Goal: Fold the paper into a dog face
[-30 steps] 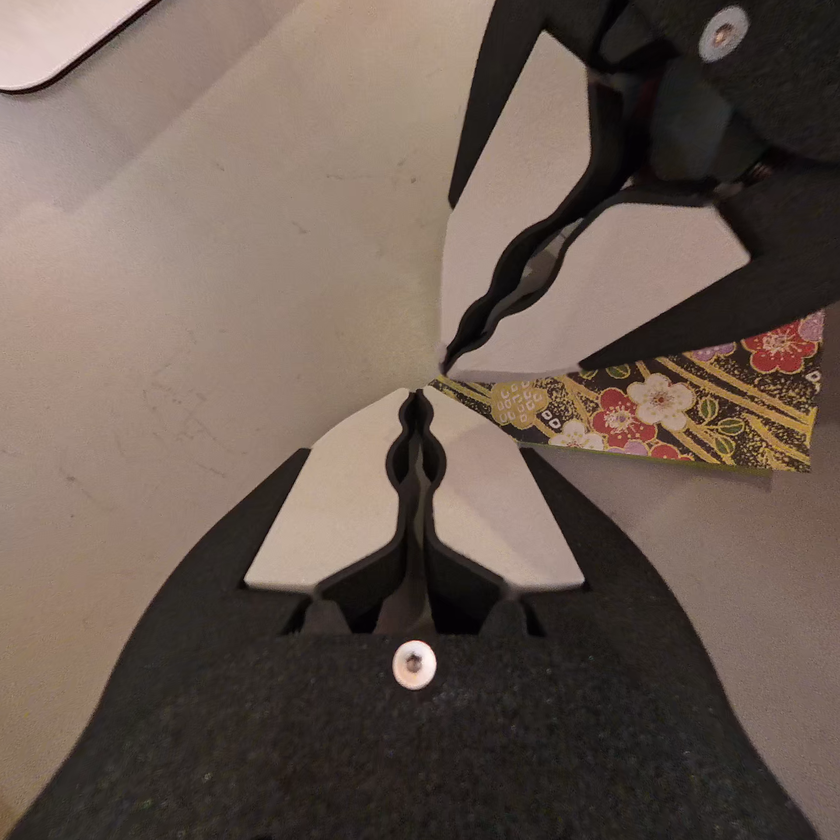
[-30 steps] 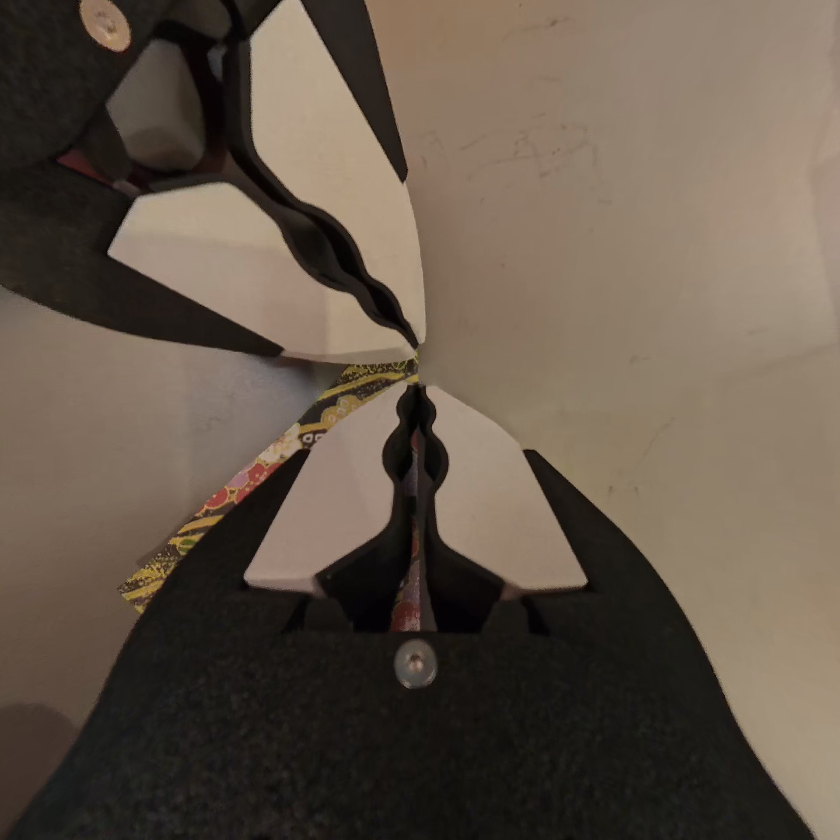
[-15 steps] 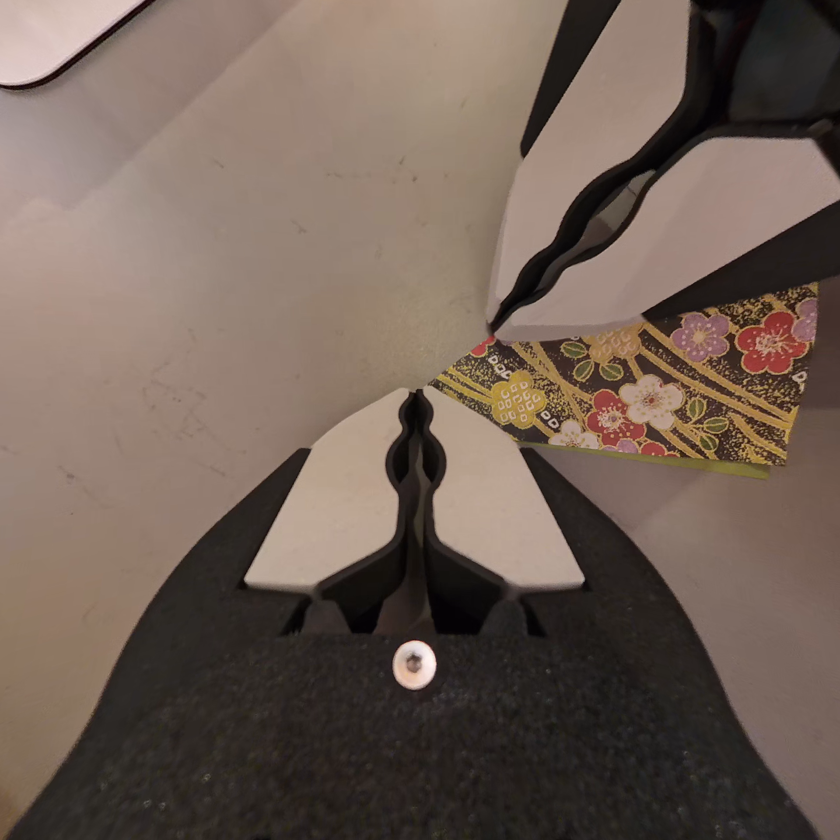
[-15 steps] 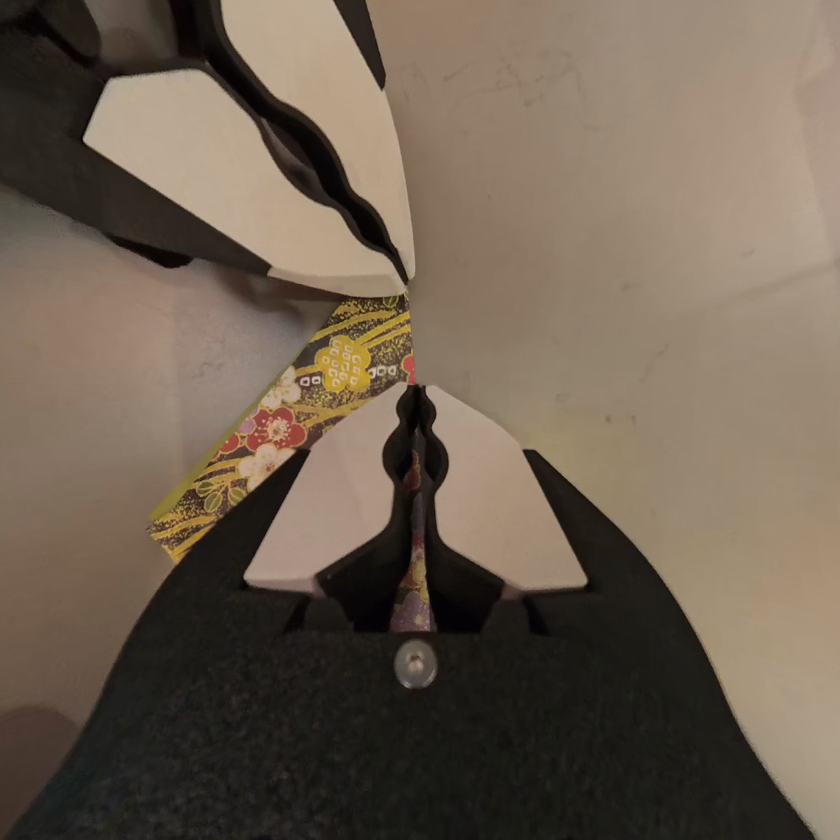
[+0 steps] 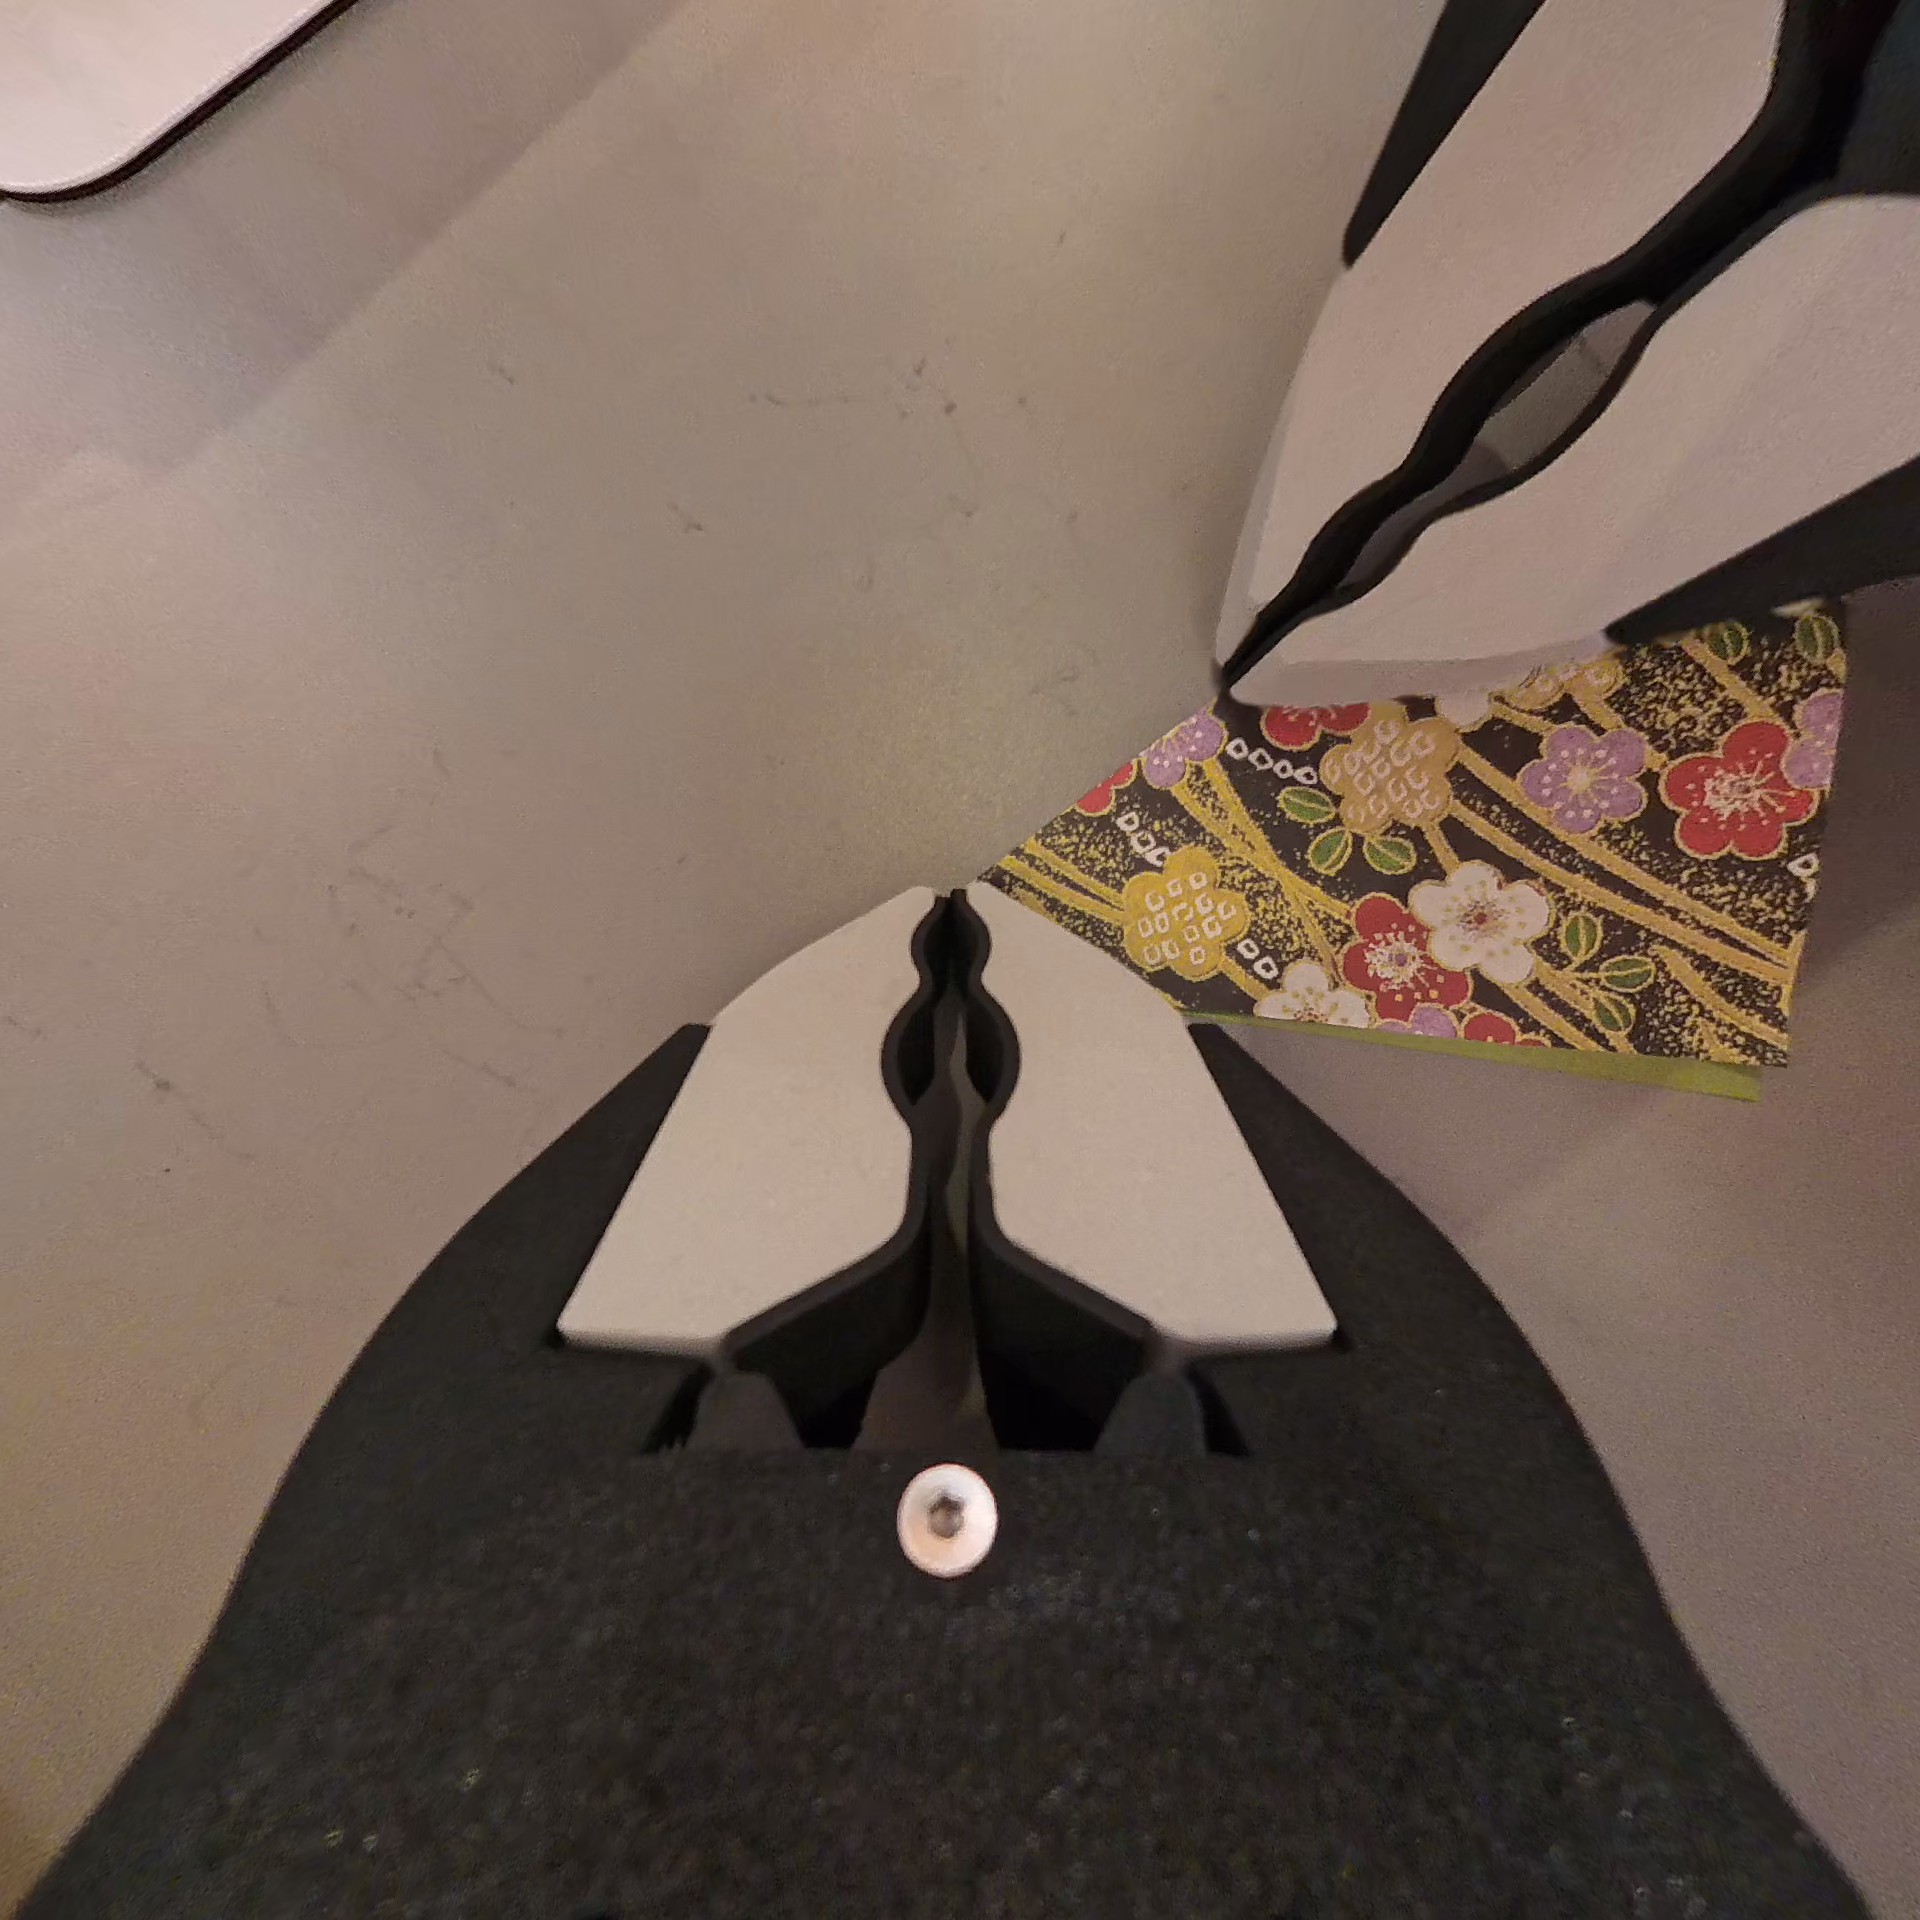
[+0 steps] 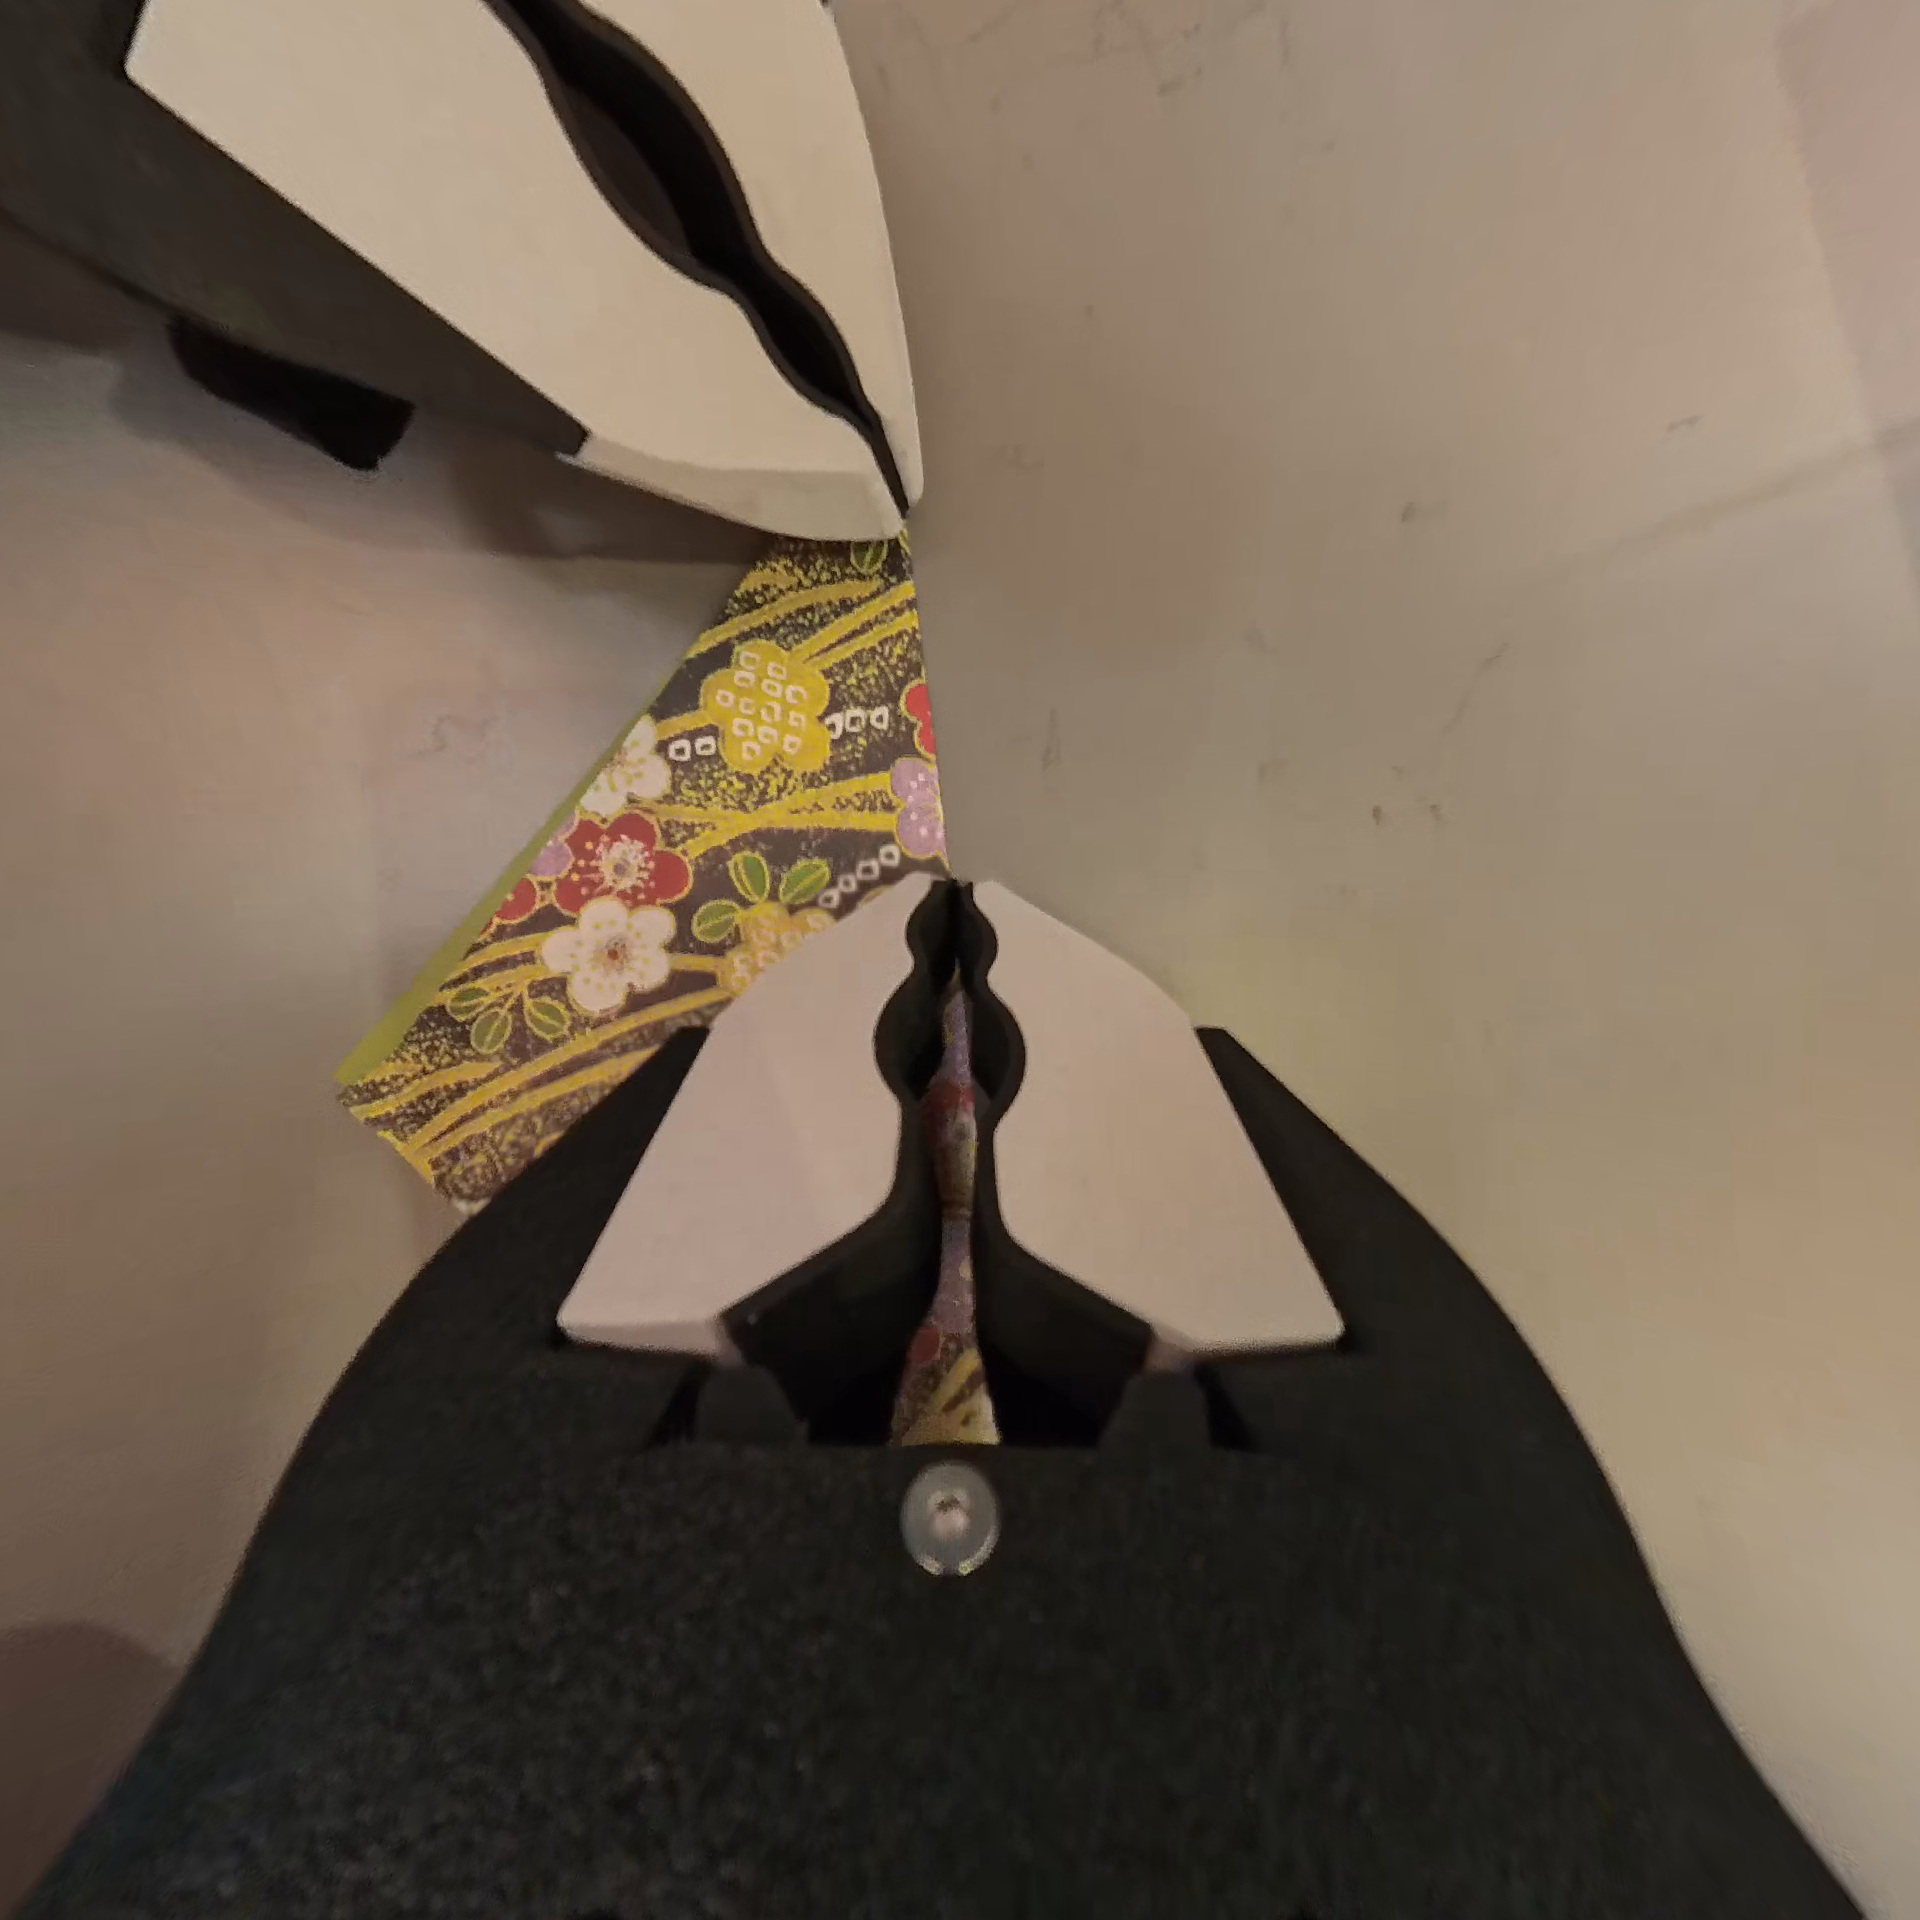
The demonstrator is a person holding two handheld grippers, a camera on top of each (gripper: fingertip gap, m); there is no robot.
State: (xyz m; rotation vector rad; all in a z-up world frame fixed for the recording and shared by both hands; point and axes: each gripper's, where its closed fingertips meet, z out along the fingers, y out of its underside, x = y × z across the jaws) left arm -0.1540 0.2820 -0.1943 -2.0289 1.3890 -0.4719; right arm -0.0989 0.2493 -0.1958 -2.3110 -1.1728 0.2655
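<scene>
Two tongs of mine meet over one folded sheet of flowered paper [image 5: 1475, 883] on a pale, scuffed table [image 5: 623, 623]. In the left wrist view the paper fans out from my left tongs [image 5: 954, 896] toward three o'clock, with a sliver of green underside along its lower edge. Its pointed corner sits just beside the tip of those tongs; I cannot tell whether they pinch it, though their two fingers are pressed together with nothing visible between them. The right tongs [image 5: 1242, 665] come in from one o'clock, also drawn tight, their tip resting at the paper's upper edge.

In the right wrist view the paper [image 6: 717, 831] spreads from ten to eleven o'clock of my right tongs [image 6: 954, 888], and a strip of its pattern runs down the slot between the fingers, so these tongs are clamped on it. The left tongs [image 6: 899, 499] reach in from eleven o'clock, their tip at the paper's far corner.

Open room is generous: bare table lies from seven round to twelve o'clock in the left view, and from twelve to five o'clock in the right. A white board with a dark rim [image 5: 114, 94] lies well apart at ten o'clock in the left view.
</scene>
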